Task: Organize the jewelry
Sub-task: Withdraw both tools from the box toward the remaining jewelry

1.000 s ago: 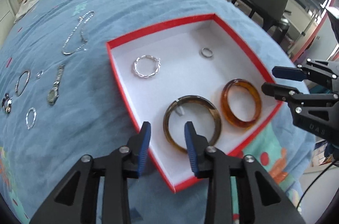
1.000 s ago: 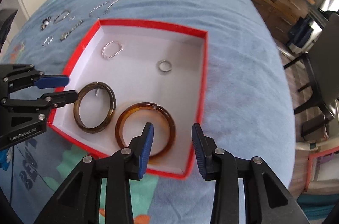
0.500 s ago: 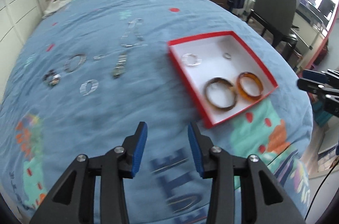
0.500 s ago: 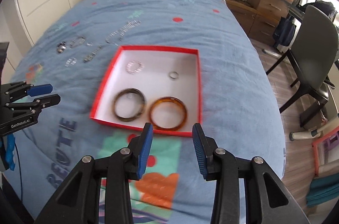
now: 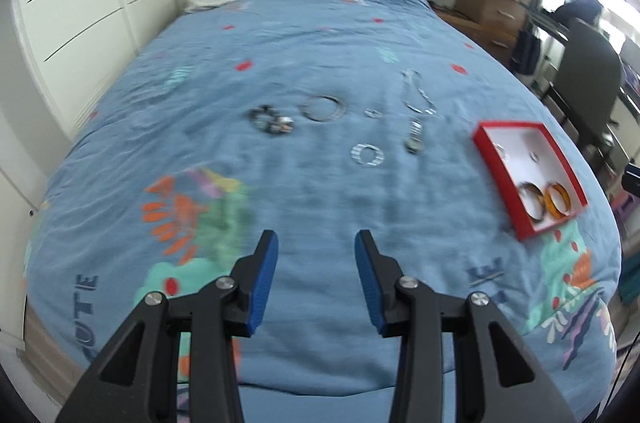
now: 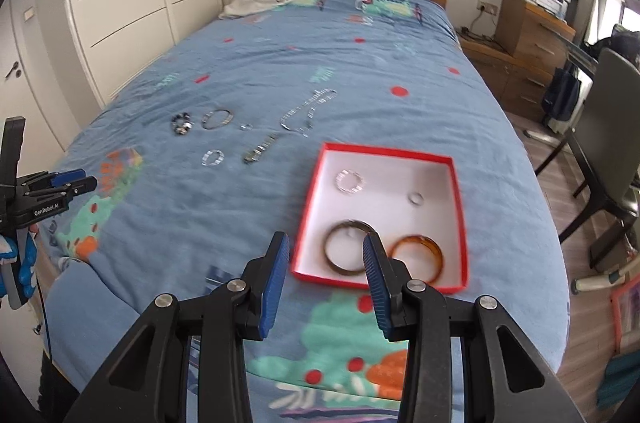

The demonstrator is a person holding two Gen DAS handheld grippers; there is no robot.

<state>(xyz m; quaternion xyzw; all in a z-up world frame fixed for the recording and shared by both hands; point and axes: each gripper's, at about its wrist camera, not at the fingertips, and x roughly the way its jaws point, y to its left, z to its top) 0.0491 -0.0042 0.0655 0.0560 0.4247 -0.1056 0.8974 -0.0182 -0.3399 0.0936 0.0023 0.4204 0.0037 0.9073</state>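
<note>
Left to right, so the left gripper [image 5: 316, 263] first: its blue-padded jaws are spread apart with nothing between them, held over the foot of the blue patterned bedspread [image 5: 280, 71]. The loose jewelry is laid out well ahead of it in a rough row running left to right: a dark beaded bracelet [image 5: 271, 120], a thin silver bangle [image 5: 323, 108], a small sparkly silver hoop [image 5: 367, 154], a metal wristwatch [image 5: 415, 137] and a silver chain necklace [image 5: 417, 93]. That row is probably reached more easily by the left side.

The right gripper [image 6: 325, 261] is also wide open and empty, just in front of the red-rimmed white cardboard box [image 6: 457, 191]. Inside: a twisted silver ring-bracelet [image 6: 349, 181], a small silver ring [image 6: 416, 198], a dark tortoiseshell bangle [image 6: 347, 248] and an amber resin bangle [image 6: 418, 257].
</note>
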